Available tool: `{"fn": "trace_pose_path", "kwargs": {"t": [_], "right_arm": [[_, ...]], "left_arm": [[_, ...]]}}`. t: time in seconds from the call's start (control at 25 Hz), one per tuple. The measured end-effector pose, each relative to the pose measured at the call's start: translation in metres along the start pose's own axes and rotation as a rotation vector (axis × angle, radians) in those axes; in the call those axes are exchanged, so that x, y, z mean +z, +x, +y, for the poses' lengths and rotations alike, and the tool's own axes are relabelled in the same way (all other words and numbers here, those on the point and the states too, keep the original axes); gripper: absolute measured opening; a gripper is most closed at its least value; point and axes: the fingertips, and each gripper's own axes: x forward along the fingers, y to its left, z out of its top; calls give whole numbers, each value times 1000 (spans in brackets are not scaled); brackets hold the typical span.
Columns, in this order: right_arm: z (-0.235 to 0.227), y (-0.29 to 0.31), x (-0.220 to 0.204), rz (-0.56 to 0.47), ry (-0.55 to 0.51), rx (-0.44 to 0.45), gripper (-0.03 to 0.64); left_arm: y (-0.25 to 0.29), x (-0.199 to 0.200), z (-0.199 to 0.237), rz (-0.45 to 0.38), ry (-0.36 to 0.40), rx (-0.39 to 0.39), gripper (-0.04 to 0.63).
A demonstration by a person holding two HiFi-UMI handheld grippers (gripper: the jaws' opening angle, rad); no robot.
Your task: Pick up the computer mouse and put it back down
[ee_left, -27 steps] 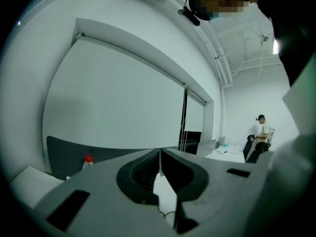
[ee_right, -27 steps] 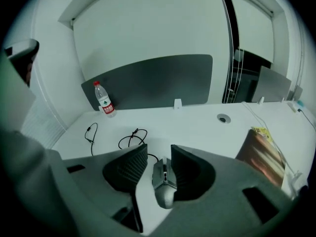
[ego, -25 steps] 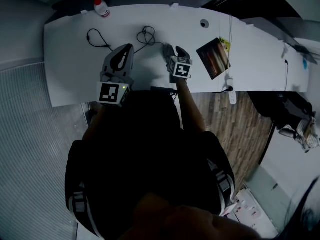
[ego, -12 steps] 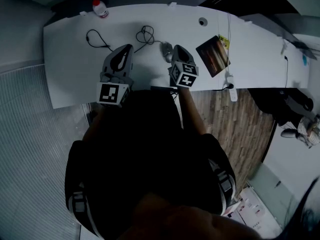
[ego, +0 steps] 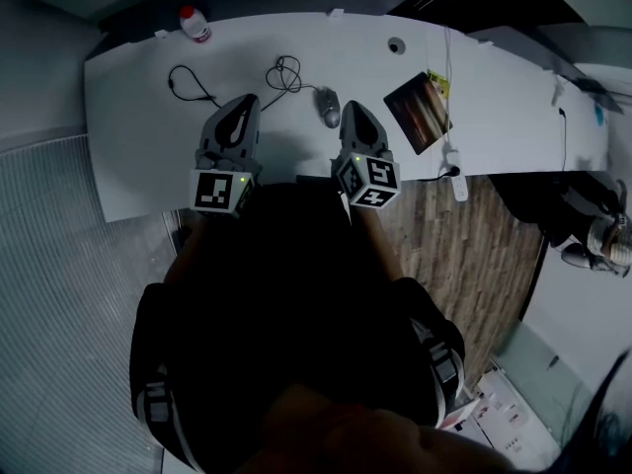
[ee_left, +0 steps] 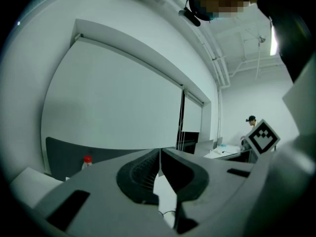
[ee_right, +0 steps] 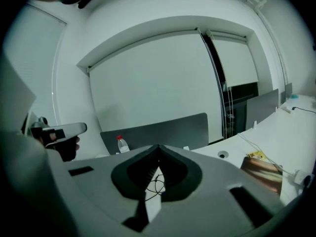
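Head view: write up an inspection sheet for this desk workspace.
Surface: white desk, mostly bare.
Job's things: computer mouse lying on the desk, unheld.
Clutter: red-capped bottle at the far edge; flat brown slab toward the right.
Grippers: left gripper shut, empty; right gripper shut, empty.
Cables: black loop and tangled coil on the desk; power strip at the near edge.
Surroundings: wood floor right, grey flooring left.

desk point(ego: 138, 146): white — bottle point(ego: 195, 24): far-left corner | cable point(ego: 286, 71): coiled | brown pad point(ego: 419, 113): right edge
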Motion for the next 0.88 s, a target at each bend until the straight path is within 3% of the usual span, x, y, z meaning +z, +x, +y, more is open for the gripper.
{"fn": "trace_pose_path", "kwargs": {"t": [0.88], "right_arm": [[10, -21, 10, -38, -11, 7, 0]], "left_arm": [[-8, -2, -6, 3, 3, -19, 12]]}}
